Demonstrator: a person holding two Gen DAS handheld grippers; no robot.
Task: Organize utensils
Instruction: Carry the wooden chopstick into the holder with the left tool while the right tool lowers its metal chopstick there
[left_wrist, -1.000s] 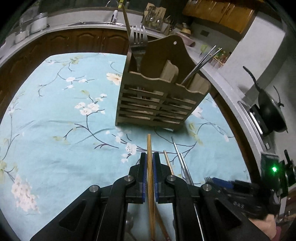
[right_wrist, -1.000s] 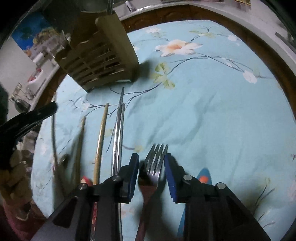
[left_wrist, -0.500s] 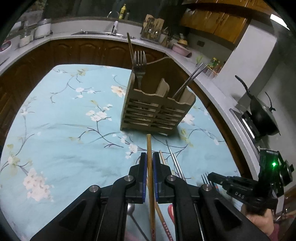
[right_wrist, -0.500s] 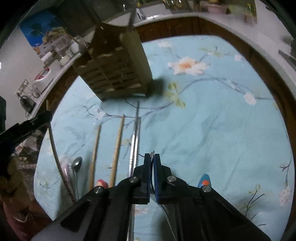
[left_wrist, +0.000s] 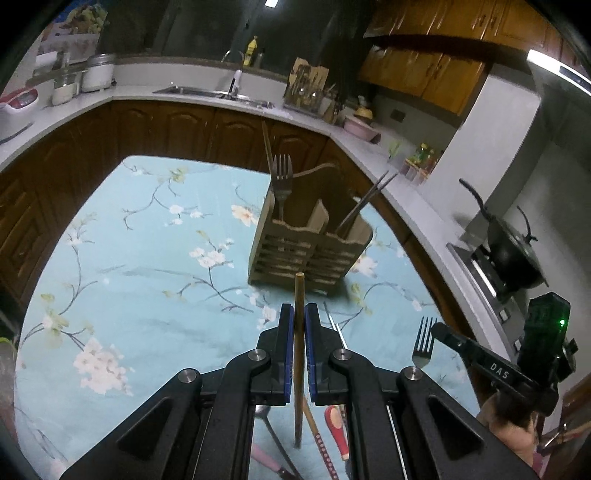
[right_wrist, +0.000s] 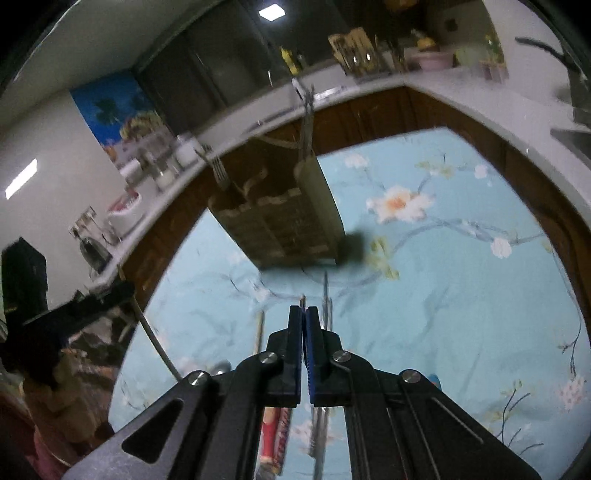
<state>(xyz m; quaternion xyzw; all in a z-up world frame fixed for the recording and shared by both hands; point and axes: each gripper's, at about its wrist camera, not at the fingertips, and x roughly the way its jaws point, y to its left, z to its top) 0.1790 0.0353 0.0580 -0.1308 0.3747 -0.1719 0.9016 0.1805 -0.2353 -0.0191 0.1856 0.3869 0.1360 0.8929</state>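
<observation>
My left gripper (left_wrist: 299, 325) has its fingers clamped on a wooden chopstick (left_wrist: 298, 332). The stick runs straight down the line of the fingers: its blunt end pokes out ahead of the fingertips, and the rest trails back between the pads and below them. It hangs clear of the desk (left_wrist: 129, 258), which is covered in a pale blue floral cloth.

My right gripper (right_wrist: 304, 314) has its fingers pressed together on a fork (left_wrist: 423, 343). From its own camera I see only a thin metal sliver edge-on between the pads, just past the tips; from the left camera the tines stand upward beyond the fingers, above the cloth.

The wooden caddy (left_wrist: 310, 243) stands upright on the desk ahead of both grippers. Its left compartment holds a second fork (left_wrist: 281, 181) and a wooden stick, and its right compartment holds metal chopsticks (left_wrist: 365, 203).

Still lying on the cloth near me are metal chopsticks (right_wrist: 325, 306), a spoon (right_wrist: 221, 367) and a red-handled utensil (left_wrist: 338, 424).
</observation>
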